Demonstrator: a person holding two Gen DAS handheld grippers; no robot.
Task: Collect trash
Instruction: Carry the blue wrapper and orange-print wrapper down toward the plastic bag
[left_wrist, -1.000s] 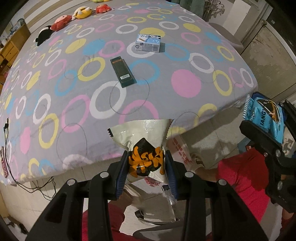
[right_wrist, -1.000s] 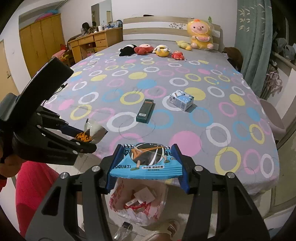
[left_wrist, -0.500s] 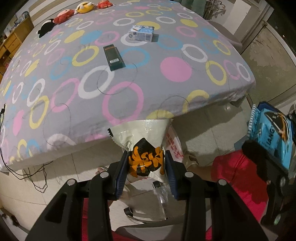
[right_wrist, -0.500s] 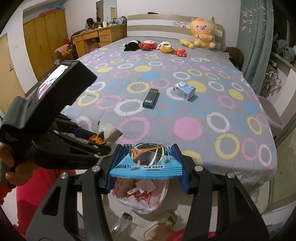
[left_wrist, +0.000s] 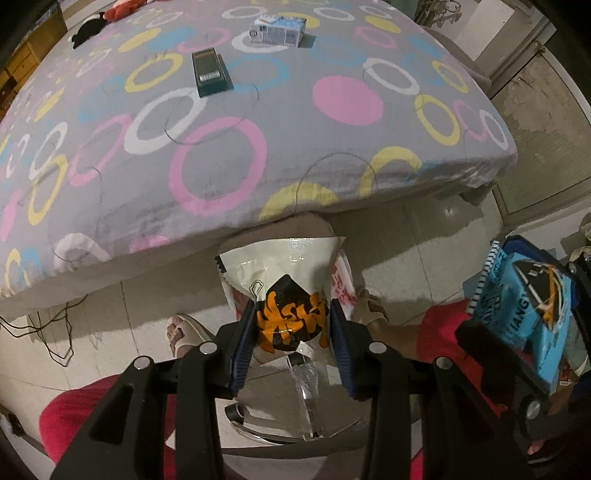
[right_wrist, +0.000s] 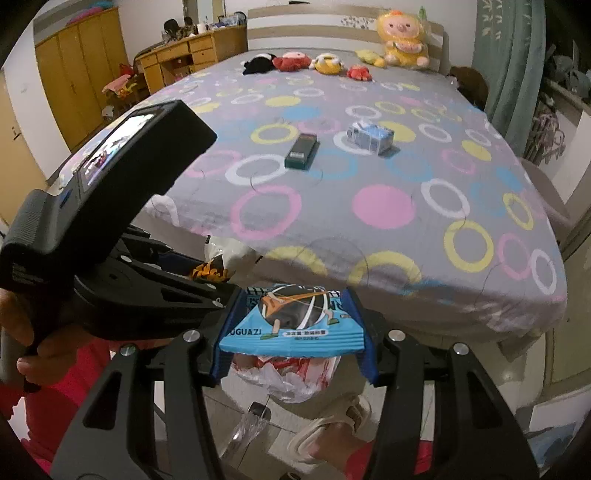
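Note:
My left gripper (left_wrist: 291, 321) points steeply down, shut on a white snack wrapper (left_wrist: 280, 266) printed in black and orange. My right gripper (right_wrist: 293, 317) is shut on a blue snack packet (right_wrist: 295, 332), which also shows at the right edge of the left wrist view (left_wrist: 517, 306). Both hang past the foot of the bed, above a white and red plastic trash bag (right_wrist: 291, 376) on the floor. Its rim peeks out behind the white wrapper (left_wrist: 343, 284). A dark green box (right_wrist: 301, 150) and a blue and white carton (right_wrist: 371, 136) lie on the bedspread.
The bed (right_wrist: 388, 206) with its ringed grey cover fills the far view, with plush toys (right_wrist: 325, 62) at the head. A person's sandalled feet (right_wrist: 332, 432) stand by the bag. Cables (left_wrist: 55, 325) trail on the floor at the left; a desk and wardrobe (right_wrist: 81, 66) line the left wall.
Both grippers have drawn back from the bed and sunk toward the floor, each still holding its wrapper. The bed's foot edge now sits higher in both views and the bag looks nearer.

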